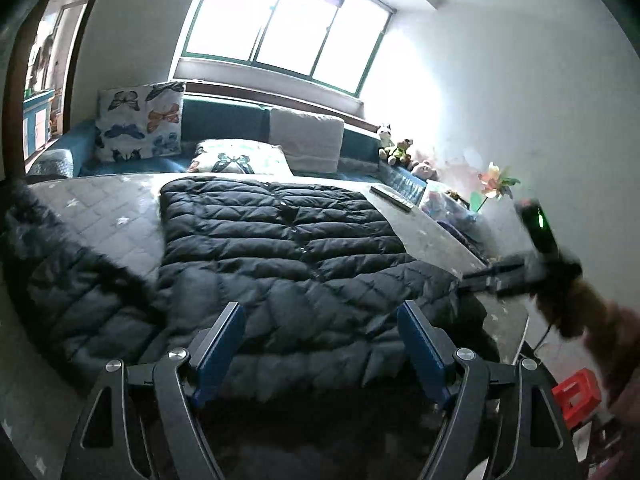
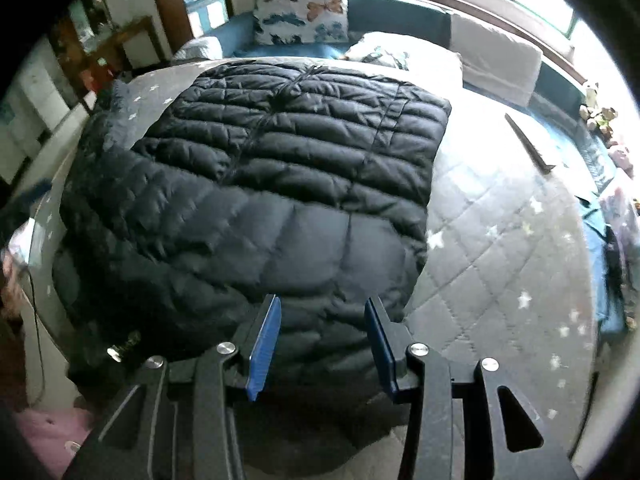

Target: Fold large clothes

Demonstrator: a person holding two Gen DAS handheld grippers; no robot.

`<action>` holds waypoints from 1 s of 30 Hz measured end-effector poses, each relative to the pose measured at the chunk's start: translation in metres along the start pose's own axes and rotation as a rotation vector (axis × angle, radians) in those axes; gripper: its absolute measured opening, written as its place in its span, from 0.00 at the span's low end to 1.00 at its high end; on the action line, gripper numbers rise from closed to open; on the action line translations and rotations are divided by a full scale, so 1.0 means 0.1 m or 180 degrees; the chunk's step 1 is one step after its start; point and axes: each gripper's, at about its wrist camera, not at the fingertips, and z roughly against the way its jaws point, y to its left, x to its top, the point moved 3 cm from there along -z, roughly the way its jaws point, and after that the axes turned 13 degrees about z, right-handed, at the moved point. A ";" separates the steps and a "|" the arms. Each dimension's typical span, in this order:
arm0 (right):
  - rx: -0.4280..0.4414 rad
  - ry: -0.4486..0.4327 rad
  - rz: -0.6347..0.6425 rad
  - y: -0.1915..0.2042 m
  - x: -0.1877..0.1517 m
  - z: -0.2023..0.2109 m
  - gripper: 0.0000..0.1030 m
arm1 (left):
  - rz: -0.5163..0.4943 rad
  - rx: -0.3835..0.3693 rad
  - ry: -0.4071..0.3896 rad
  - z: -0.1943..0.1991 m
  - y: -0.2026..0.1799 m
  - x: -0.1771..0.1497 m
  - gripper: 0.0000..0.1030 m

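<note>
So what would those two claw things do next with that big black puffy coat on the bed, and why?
Probably lower the right gripper onto the near edge of the black coat and pinch it. The coat lies spread flat on the bed, one sleeve flung out sideways, so folding seems unfinished. Both grippers are open and empty, the left gripper also hovering over the coat's near edge.

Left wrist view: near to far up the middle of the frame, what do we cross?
left gripper → black puffer jacket → butterfly pillow lying flat → white cushion → window
</note>
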 end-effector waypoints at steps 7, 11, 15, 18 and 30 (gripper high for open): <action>0.0260 -0.0324 -0.0060 -0.03 -0.48 -0.32 0.46 | -0.0040 0.0019 0.0279 -0.58 -0.24 0.06 0.81; 0.0410 -0.0455 -0.0166 -0.11 -0.54 -0.33 0.46 | -0.0046 0.0086 0.0423 -0.85 -0.24 0.02 0.81; 0.0309 -0.0448 -0.0133 -0.14 -0.42 -0.12 0.46 | -0.0015 0.0164 0.0510 -0.98 -0.08 -0.06 0.81; 0.0181 -0.0682 -0.0126 -0.19 -0.26 0.06 0.46 | 0.0090 0.0189 0.0572 -1.08 0.07 -0.10 0.81; 0.0098 -0.0791 -0.0130 -0.27 -0.28 -0.49 0.46 | 0.0328 0.0260 0.0772 -1.29 0.45 -0.27 0.79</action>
